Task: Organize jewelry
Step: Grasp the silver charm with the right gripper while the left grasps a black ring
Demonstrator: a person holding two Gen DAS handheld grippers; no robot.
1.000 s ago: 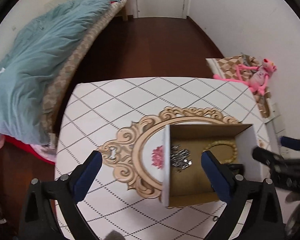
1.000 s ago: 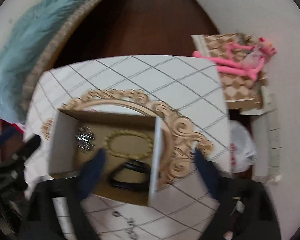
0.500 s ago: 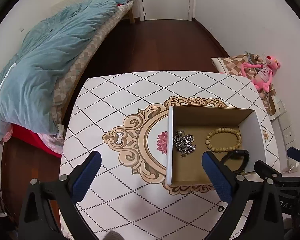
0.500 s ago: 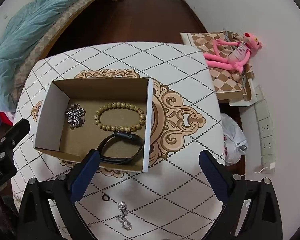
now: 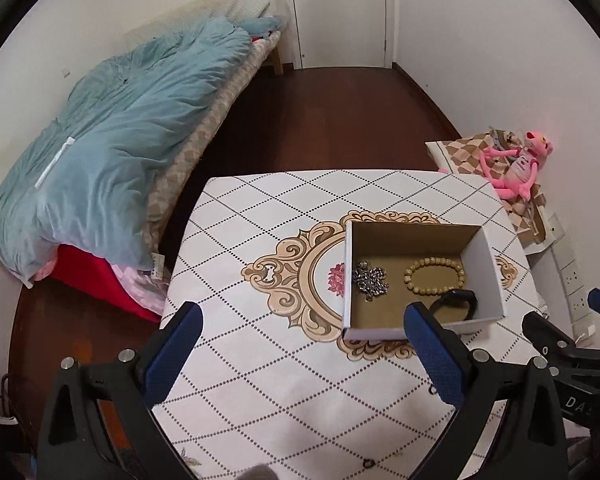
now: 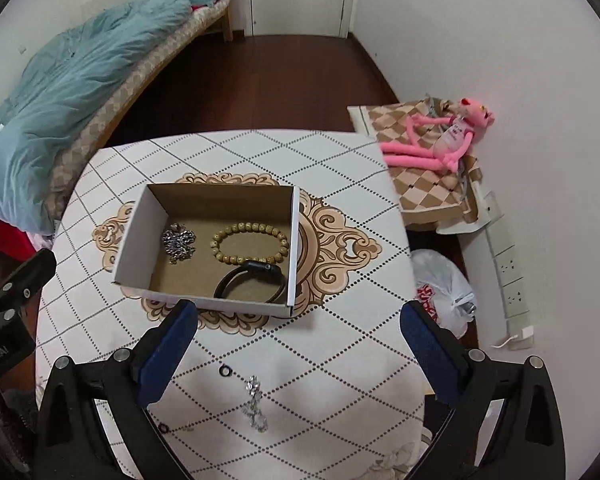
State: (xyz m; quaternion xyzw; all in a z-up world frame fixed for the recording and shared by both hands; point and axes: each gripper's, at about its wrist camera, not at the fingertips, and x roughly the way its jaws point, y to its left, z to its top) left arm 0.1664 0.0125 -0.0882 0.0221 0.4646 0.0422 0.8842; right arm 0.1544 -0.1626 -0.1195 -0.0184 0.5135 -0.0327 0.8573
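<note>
A white cardboard box (image 6: 140, 236) (image 5: 494, 276) stands on the patterned table. It holds a silver chain (image 6: 178, 242) (image 5: 370, 280), a wooden bead bracelet (image 6: 250, 242) (image 5: 434, 278) and a black watch (image 6: 248, 282) (image 5: 456, 304). On the table in front of the box lie a crystal earring (image 6: 254, 402), a small black ring (image 6: 225, 371) and another ring (image 6: 164, 428). My right gripper (image 6: 298, 350) is open and empty above these. My left gripper (image 5: 302, 356) is open and empty, left of the box.
The table (image 5: 260, 240) has a diamond-pattern cloth. A bed with a blue duvet (image 5: 112, 152) is at the left. A pink plush toy (image 6: 440, 140) lies on a checked cushion at the right, with a plastic bag (image 6: 444, 292) on the floor.
Both grippers have pulled back and risen from the box, so more of the table and room shows. The loose pieces in front of the box have come into the right wrist view.
</note>
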